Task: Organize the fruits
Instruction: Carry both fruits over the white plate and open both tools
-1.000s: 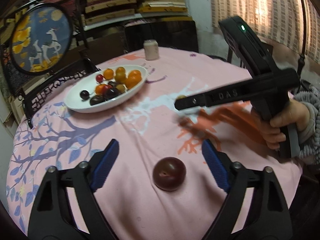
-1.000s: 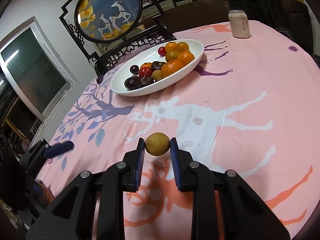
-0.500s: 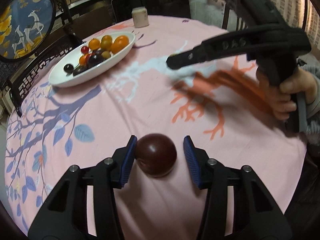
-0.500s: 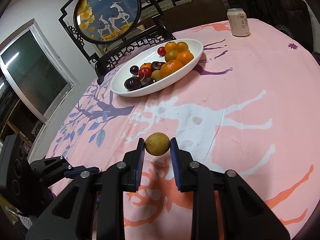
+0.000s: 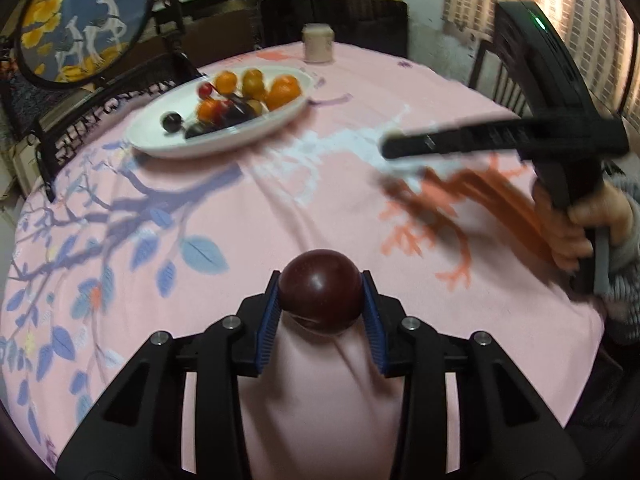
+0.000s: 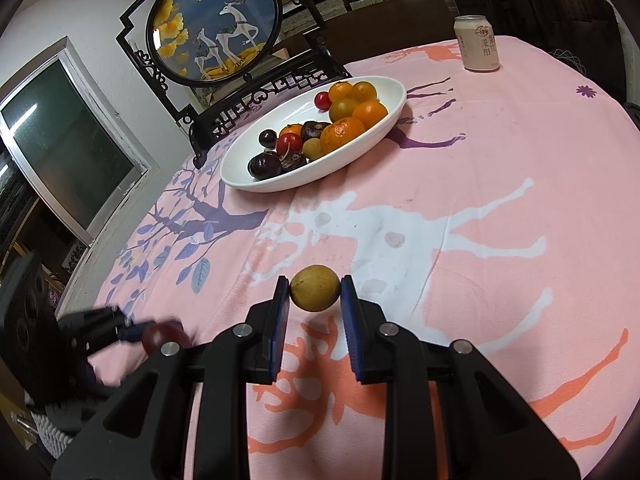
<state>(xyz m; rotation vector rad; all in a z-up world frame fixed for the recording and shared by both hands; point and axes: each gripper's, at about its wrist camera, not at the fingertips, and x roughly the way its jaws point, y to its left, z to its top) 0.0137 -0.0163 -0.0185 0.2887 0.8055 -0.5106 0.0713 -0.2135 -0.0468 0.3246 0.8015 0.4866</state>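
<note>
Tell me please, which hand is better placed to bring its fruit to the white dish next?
Probably the right. The right gripper already holds the yellow fruit clear of the cloth, facing the white dish. The left gripper has just closed on the dark plum, farther away.

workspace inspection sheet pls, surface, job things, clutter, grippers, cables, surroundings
surface: round table under a pink tablecloth printed with deer and branches.
job's things: white oval dish with oranges, cherries and dark fruits; dark red plum; yellow-green fruit.
clutter: drink can at the far edge.
grippers: left hand-held gripper has just been closing, pads now on the plum; right hand-held gripper shut on the yellow-green fruit, held above the cloth.
cables: nothing seen.
surroundings: round deer screen on a carved black stand, window, shelves, curtain.
</note>
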